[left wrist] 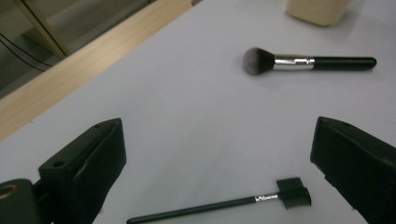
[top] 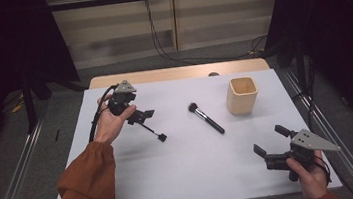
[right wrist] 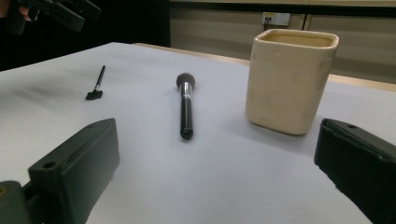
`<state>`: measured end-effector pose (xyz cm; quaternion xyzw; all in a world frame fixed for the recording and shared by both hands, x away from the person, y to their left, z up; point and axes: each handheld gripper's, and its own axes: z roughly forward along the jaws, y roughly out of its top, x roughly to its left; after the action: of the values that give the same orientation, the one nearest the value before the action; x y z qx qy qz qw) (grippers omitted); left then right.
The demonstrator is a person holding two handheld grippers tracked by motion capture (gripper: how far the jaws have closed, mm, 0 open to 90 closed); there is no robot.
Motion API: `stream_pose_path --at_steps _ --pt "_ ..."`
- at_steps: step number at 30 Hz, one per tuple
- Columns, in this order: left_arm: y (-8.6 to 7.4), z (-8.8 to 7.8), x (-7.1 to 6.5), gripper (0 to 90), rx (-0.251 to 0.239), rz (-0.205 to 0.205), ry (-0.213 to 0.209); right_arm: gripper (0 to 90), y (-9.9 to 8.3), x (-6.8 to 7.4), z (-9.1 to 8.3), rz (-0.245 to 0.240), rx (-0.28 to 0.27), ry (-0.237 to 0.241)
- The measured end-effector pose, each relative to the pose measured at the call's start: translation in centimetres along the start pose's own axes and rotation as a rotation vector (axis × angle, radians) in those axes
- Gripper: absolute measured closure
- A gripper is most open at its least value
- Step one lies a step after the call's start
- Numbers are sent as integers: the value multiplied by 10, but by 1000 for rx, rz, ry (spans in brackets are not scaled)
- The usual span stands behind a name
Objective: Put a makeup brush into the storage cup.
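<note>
Thin black-handled lash comb [left wrist: 224,204] flat on pale grey worktop [top: 187,163], left of the black powder brush with silver ferrule and dark bristles [top: 206,117], well apart from it; handle end cut off at the lower edge in left gripper view. Directly over the comb, left tongs [top: 138,116], spread wide, grasping nothing, clear of the worktop. Right of the brush, cream square ceramic cup [top: 242,95], upright, inside hidden. Farther off, near the front right corner, right tongs [top: 270,145], likewise released and empty, aimed toward brush and cup.
</note>
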<state>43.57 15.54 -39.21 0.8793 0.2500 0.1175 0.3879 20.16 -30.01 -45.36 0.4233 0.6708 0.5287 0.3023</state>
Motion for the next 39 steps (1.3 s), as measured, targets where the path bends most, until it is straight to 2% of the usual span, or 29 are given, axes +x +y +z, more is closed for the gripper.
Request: stream_pose_path --at_steps 2,3,8,9,10,16,17,19,20,22,25,26,27,29,31,34,37,39 --pt "1 -1 2 46 32 30 6 0 0 0 0 -1 1 1" --pt "1 -1 2 47 42 29 -1 0 0 0 0 -1 1 2" --pt "1 2 6 76 144 57 -55 0 0 0 0 -1 2 5" --pt "0 3 6 80 149 67 -55 0 0 0 0 -2 2 4" --pt "-2 4 6 81 142 53 -56 0 0 0 0 -3 2 3" --pt "-4 9 10 80 227 90 -89 0 0 1 0 7 2 3" --pt "-4 10 10 69 245 95 -84 0 0 1 0 8 2 4" --pt "-4 13 13 61 254 72 -81 0 0 0 0 2 5 3" --pt "-5 15 14 65 266 76 -78 0 0 -1 1 1 8 6" --pt "-5 19 16 73 307 96 -92 0 0 0 1 1 8 6" --pt "-7 25 16 74 335 120 -109 0 0 0 0 0 6 8" --pt "-8 27 16 81 352 131 -114 0 0 0 0 2 7 8" --pt "-9 31 16 102 409 137 -142 0 0 0 0 3 7 8" --pt "-9 32 17 115 428 147 -136 0 0 0 0 4 6 8" --pt "-9 35 20 90 430 149 -130 0 0 -1 0 4 8 9" --pt "-10 41 21 88 450 187 -126 0 0 1 1 9 11 10" --pt "-10 47 22 76 441 200 -136 0 0 0 1 12 12 10" --pt "-10 51 22 77 480 238 -150 0 -1 0 1 15 12 9"
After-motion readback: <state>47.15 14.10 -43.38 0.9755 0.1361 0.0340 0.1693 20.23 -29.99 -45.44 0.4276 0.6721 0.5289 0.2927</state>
